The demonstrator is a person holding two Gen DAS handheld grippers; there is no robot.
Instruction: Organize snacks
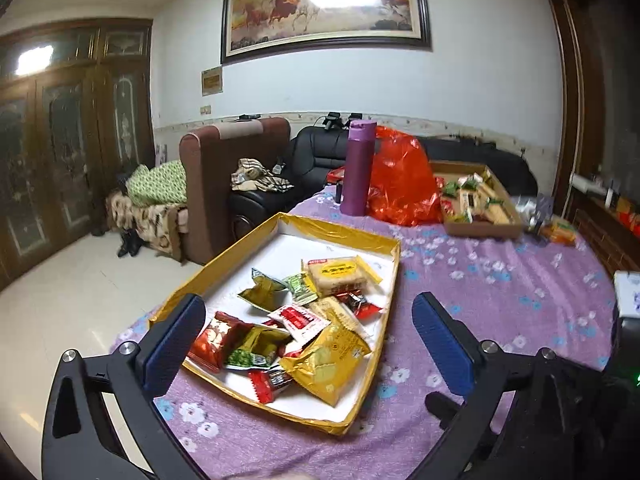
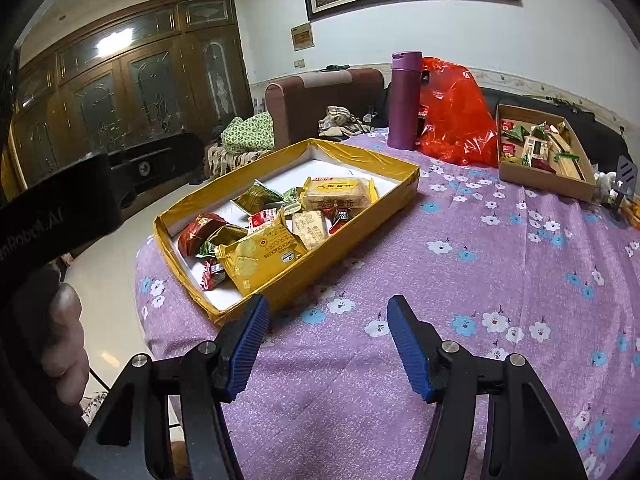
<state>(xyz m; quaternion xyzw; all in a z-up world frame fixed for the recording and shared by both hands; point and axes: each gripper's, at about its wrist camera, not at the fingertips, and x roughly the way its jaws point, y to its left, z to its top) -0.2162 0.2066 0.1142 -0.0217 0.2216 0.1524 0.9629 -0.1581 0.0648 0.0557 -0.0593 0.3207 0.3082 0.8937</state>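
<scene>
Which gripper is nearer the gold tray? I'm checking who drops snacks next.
Left. The left gripper hangs open over the gold tray's near end, above the snacks; the right gripper is open over bare cloth beside its corner.

A tall purple insulated flask (image 1: 359,168) stands upright on the desk's lilac floral cloth (image 2: 500,264), touching a crumpled red plastic bag (image 1: 402,178). Behind the desk: a brown upholstered armchair (image 1: 224,168) and a black leather sofa (image 1: 316,150). A framed horse painting (image 1: 324,4) hangs above. Dark wooden glazed cabinets (image 2: 120,84) line the left wall.
</scene>
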